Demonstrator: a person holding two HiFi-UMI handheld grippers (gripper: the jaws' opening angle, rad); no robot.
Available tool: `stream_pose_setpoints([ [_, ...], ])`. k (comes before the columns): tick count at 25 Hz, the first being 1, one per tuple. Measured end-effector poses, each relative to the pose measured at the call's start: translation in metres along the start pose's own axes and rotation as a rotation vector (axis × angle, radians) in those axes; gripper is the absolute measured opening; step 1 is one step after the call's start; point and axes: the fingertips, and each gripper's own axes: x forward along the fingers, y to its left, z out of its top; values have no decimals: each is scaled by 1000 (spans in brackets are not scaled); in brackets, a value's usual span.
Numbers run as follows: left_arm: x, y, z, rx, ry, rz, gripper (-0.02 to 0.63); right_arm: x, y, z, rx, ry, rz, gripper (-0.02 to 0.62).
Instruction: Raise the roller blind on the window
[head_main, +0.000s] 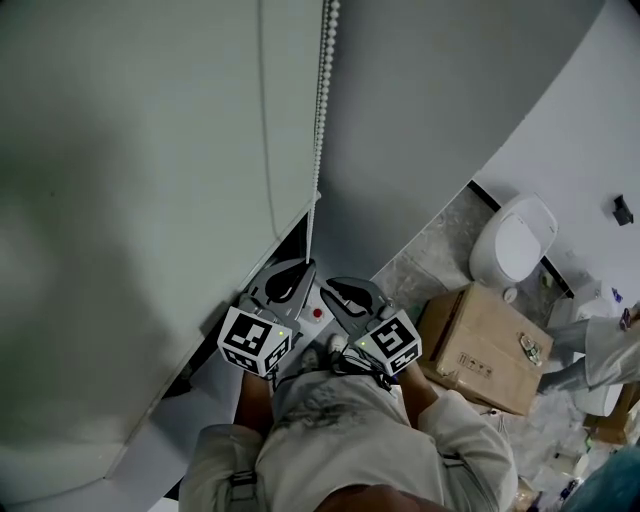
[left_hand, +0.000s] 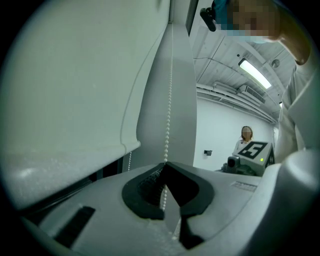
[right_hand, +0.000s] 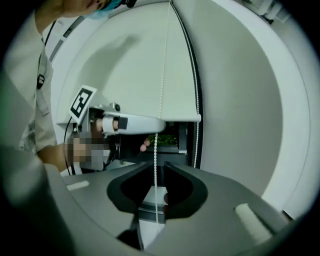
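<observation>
- Where its two tips meet, the left gripper (left_hand: 165, 164) is closed on the chain (left_hand: 169, 100). The chain enters the pinch from 12 o'clock and shows again through the opening behind the tips.
- In the head view this gripper (head_main: 305, 266) lies just below centre and points to 12 o'clock. The chain (head_main: 320, 120) runs straight up from it to the top edge.
- The right gripper (right_hand: 156, 164) has its jaws a little apart. The chain (right_hand: 161, 75) hangs down through the narrow gap, and the pads do not appear to press on it.
- In the head view the right gripper (head_main: 330, 288) sits just beside the left one, at its 4 o'clock, with its tips turned towards 10 o'clock.
- Seen from the right gripper view, the left gripper (right_hand: 125, 122) reaches in from 9 o'clock and holds the chain above the right jaws.
- The blind (head_main: 130, 150) hangs low over the window. In the right gripper view its rail (right_hand: 186, 118) lies just above centre.
- Under the rail a dark strip of window (right_hand: 167, 140) shows, with some green behind it.
- A second strand (right_hand: 197, 132) hangs beside the held one, at its 3 o'clock, past the end of the rail.
- Farther out in the head view, a cardboard box (head_main: 480, 345) stands on the floor (head_main: 430, 255) at 4 o'clock.
- A person (head_main: 600, 350) in white is at the right edge, at 4 o'clock.
</observation>
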Motion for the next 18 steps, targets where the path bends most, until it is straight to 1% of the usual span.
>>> stream_pose_setpoints([
  [3, 2, -2, 1, 1, 0, 1, 14, -13, -5, 29, -28, -57, 0, 83],
  [6, 3, -3, 2, 0, 1, 2, 14, -22, -11, 66, -37, -133, 0, 86],
  [8, 4, -2, 2, -3, 1, 4, 14, -23, -17, 91, -69, -176, 5, 86],
  [12, 6, -3, -1, -1, 1, 6, 14, -22, -26, 123, -110, -233, 9, 86],
  [18, 6, -2, 0, 4, 2, 14, 14, -21, -18, 174, -132, -326, 65, 89],
])
